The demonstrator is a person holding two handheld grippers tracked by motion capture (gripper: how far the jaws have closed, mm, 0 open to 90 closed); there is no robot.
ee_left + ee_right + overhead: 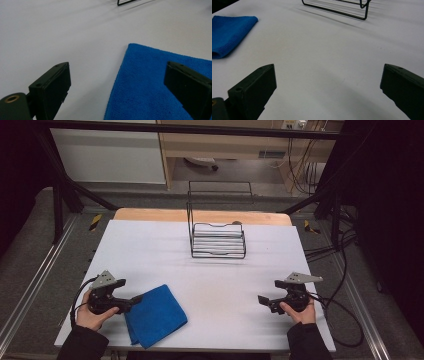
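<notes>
while folded flat, blue cloth [155, 315] fuzzy | l tongs [138, 298] wide over edge | r tongs [262, 300] wide

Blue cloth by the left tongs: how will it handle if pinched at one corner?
The cloth looks soft and folded in layers, so it would probably droop and unfold when lifted. Its terry nap should grip well. It seems light, and a push would likely bunch it.

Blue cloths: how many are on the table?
1. The folded blue cloth lies near the table's front left edge, beside the open left tongs. Nothing suggests another is hidden.
</notes>
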